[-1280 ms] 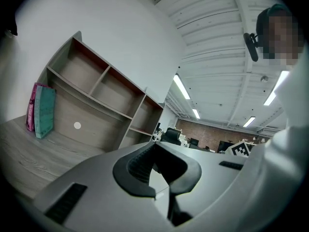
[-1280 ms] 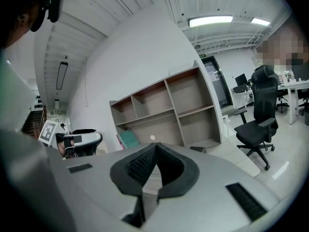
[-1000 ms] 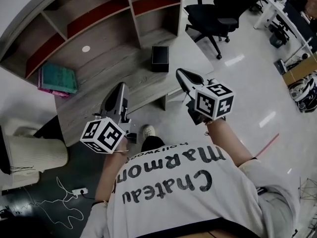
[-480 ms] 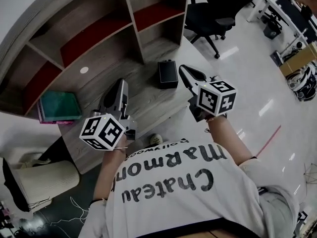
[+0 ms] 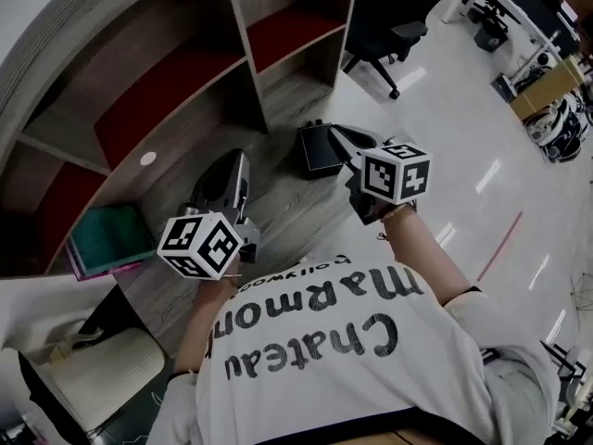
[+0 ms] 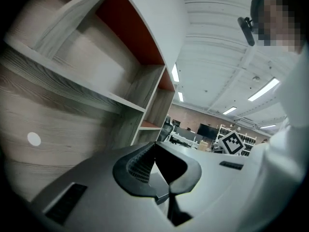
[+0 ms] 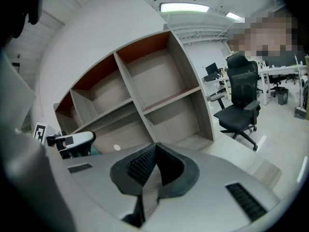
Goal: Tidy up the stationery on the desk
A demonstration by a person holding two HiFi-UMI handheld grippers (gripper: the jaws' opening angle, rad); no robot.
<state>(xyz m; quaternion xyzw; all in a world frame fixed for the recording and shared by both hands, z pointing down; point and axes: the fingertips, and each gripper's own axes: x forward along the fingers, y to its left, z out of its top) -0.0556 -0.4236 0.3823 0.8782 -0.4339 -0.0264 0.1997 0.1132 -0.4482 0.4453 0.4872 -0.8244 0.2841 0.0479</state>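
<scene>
Stationery waits: black box (image 5: 315,152) on the desk (image 5: 278,213), teal notebook (image 5: 111,235) far left. Left hand-held gripper (image 5: 233,160) and right hand-held gripper (image 5: 335,132) hover closed and empty, likely pre-grasp.

I stood at the near edge of the desk (image 5: 287,213), with the shelf unit (image 5: 185,63) rising along its far side. My left gripper (image 5: 235,158) was over the middle of the desk, pointing away from me toward the shelf unit's lower compartments. My right gripper (image 5: 335,131) was to its right and a little farther off, its tip just beside the right edge of a box (image 5: 317,152) that sat on the desk in front of the shelf unit. A stack of books (image 5: 111,239) lay at the desk's left end, in the lowest left compartment. An office chair (image 5: 384,26) stood on the floor, far right, beyond the desk's right end.
</scene>
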